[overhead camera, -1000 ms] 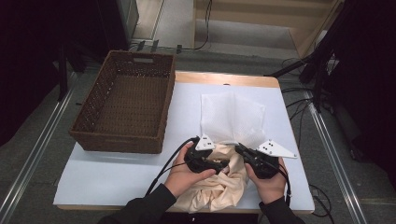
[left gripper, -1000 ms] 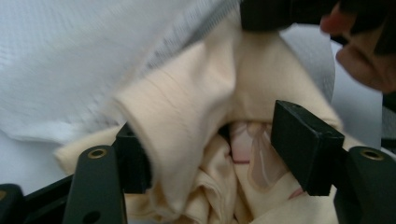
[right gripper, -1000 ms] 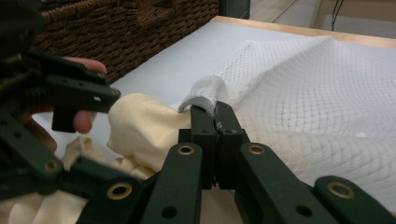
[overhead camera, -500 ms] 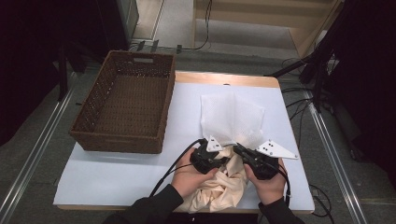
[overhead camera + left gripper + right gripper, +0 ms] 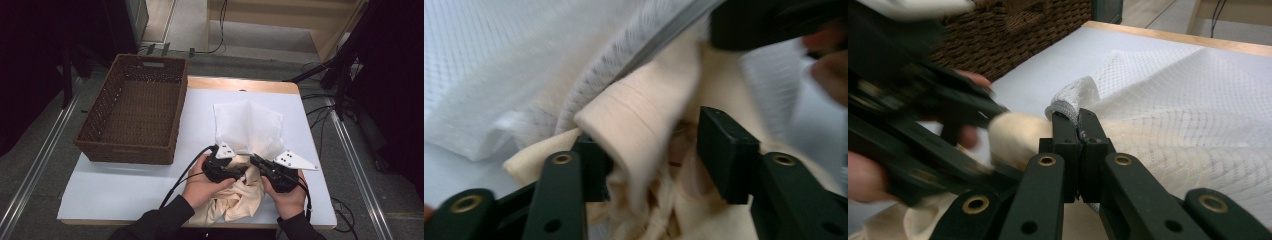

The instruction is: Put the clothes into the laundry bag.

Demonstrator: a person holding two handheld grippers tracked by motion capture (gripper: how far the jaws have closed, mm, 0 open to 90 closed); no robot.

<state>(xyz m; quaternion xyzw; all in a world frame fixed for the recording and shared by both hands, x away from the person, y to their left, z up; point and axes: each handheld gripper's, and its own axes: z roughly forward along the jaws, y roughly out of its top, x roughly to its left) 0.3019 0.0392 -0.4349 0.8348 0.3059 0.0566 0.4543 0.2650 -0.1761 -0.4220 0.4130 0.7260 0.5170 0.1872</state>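
At the near edge of the bench [image 5: 125,185], the cream garment [image 5: 235,200] lies bunched between the two hands, partly tucked into the mouth of the white mesh bag [image 5: 247,127]. The right tool [image 5: 1079,131] is clamped together on the bag's rim, pinching the mesh edge just above the garment. The left tool [image 5: 651,160] has just been opening its jaws; they stand apart with a fold of the garment between them, the pads not pressing on it. The wicker basket [image 5: 135,112] sits well apart at left.
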